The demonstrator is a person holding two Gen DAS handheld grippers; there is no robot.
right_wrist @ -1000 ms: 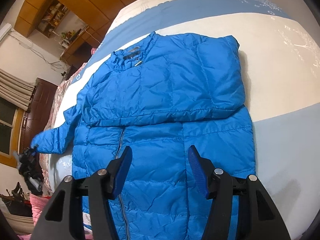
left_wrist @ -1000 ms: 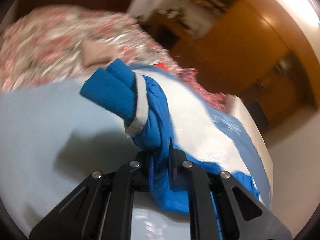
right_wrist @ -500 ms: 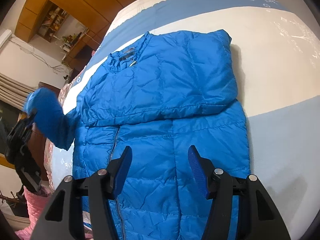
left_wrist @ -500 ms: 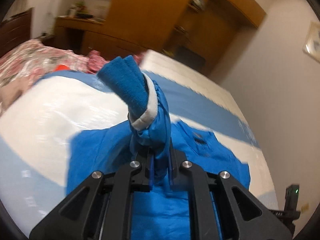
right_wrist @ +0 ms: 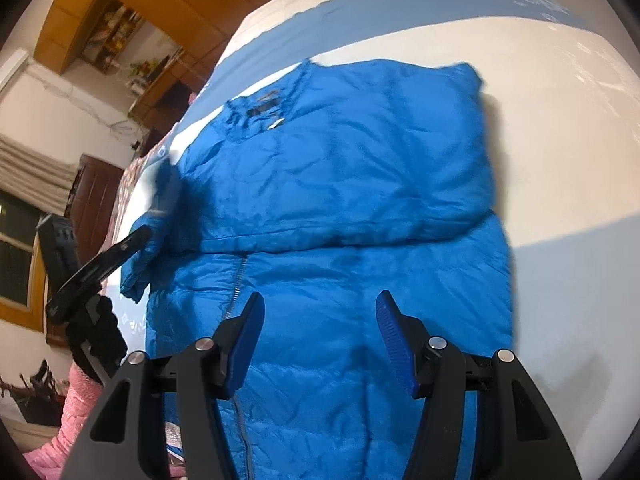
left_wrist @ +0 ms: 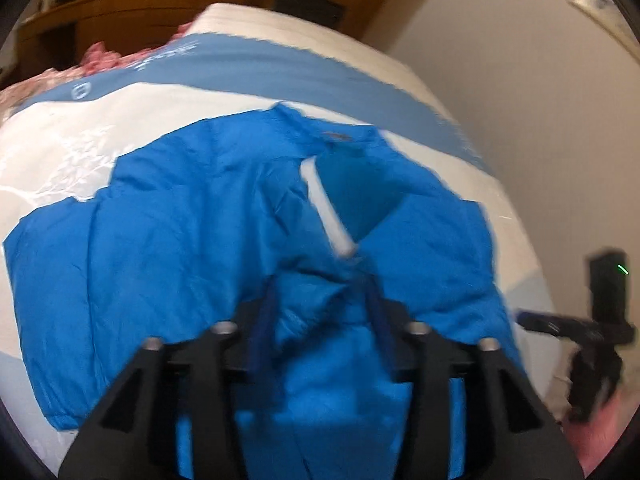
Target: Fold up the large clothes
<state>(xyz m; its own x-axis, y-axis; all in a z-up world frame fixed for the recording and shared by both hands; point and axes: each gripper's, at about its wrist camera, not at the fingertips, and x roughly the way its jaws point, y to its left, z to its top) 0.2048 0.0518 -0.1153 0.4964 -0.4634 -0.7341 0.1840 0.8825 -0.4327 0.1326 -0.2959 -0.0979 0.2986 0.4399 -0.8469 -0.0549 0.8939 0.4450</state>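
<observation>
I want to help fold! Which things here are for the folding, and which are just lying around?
For the folding:
- blue puffy jacket
- its sleeve, between the left tongs, which stand apart
- right tongs, open above the jacket

Just lying around:
- bed cover
- pink flowery quilt
- wooden cupboards

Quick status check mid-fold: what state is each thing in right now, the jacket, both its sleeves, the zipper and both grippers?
Blue puffer jacket: lying flat on the bed, front up.
One sleeve: folded across the chest.
Other sleeve: lifted over the jacket, white-lined cuff showing.
Zipper: closed where visible.
Left gripper: fingers apart around the sleeve; grip unclear through blur.
Right gripper: open, empty, above the lower jacket.
</observation>
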